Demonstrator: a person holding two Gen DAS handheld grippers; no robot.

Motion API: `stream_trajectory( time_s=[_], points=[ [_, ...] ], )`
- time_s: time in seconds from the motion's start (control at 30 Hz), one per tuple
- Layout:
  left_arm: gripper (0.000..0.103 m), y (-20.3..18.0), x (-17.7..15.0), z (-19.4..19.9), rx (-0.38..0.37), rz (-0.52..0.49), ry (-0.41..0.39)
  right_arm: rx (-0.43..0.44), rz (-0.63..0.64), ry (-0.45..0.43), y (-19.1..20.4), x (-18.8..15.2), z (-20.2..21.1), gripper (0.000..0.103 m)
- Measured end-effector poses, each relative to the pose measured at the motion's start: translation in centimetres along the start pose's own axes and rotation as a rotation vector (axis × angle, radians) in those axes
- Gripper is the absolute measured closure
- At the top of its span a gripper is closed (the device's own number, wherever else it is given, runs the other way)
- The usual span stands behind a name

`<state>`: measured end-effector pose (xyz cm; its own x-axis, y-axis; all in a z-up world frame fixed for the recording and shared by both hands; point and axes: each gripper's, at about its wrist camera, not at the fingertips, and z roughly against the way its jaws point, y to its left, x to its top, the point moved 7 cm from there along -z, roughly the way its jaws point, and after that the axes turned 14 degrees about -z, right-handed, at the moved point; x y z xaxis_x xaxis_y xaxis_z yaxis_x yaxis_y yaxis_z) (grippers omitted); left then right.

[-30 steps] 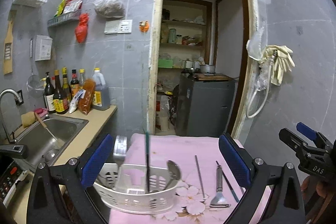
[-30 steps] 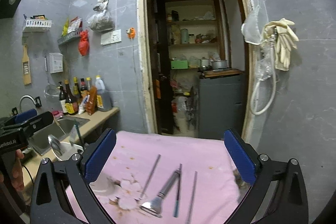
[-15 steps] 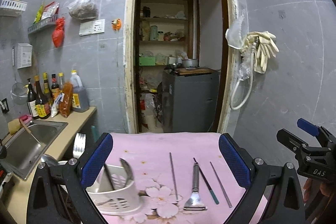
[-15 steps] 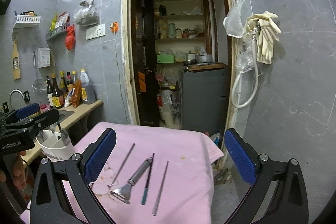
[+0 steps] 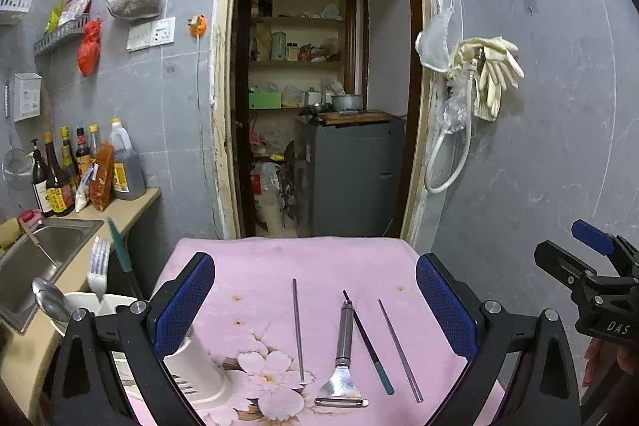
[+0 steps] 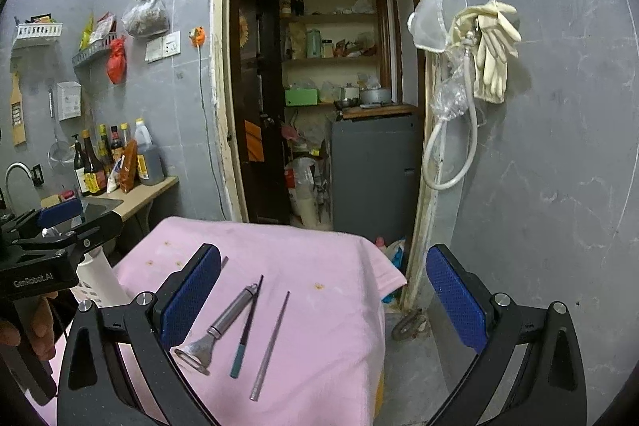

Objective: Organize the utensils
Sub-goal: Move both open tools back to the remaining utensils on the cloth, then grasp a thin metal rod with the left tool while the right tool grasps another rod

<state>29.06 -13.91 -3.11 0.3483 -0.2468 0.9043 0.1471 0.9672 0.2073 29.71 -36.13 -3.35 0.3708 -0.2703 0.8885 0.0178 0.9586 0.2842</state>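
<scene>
Both the left gripper (image 5: pixel 315 306) and the right gripper (image 6: pixel 323 302) are wide open and hold nothing. On the pink cloth (image 5: pixel 279 266) lie a peeler (image 5: pixel 343 350) and thin sticks. Left of the cloth stands the white holder (image 5: pixel 199 366).

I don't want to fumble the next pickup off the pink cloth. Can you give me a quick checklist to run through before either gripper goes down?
1. Right gripper open and empty: ok.
2. Left gripper open and empty: ok.
3. Loose utensils lying flat on the pink cloth: ok; peeler, dark chopstick with teal end, and two metal chopsticks.
4. Pieces spaced for a clean grasp: not ok; the dark chopstick lies right against the peeler handle.
5. White holder upright with room: cannot tell; the left fingers cover much of it.
6. Spoon and fork already in the holder: ok.
</scene>
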Motion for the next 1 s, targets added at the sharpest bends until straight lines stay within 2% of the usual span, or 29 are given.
stream_trajectory(
  time_s=[0.33,0.57,0.63,0.73,0.8,0.87,1.0],
  points=[
    [0.001,-1.9,-1.2,-4.2,-0.062,-0.024,0.063,-0.002,-0.023,0.068,-1.8,-2.4,-3.0,0.002],
    [0.002,-2.3,-2.5,-7.2,-0.058,-0.006,0.098,0.017,-0.029,0.104,-1.6,-4.3,-5.6,0.006],
    [0.002,-2.2,-3.1,-8.1,-0.055,0.0,0.116,0.027,-0.03,0.126,-1.5,-5.2,-6.7,0.011],
    [0.005,-2.1,-4.2,-9.7,-0.057,0.013,0.148,0.044,-0.034,0.163,-1.3,-6.5,-8.1,0.026],
    [0.012,-2.0,-5.1,-10.9,-0.058,0.025,0.178,0.057,-0.04,0.191,-1.0,-7.7,-9.2,0.041],
    [0.02,-1.9,-6.0,-12.1,-0.062,0.04,0.211,0.065,-0.046,0.219,-0.7,-8.8,-10.5,0.051],
    [0.041,-1.2,-8.1,-15.4,-0.071,0.088,0.301,0.078,-0.061,0.288,0.0,-11.1,-13.4,0.064]
  ],
)
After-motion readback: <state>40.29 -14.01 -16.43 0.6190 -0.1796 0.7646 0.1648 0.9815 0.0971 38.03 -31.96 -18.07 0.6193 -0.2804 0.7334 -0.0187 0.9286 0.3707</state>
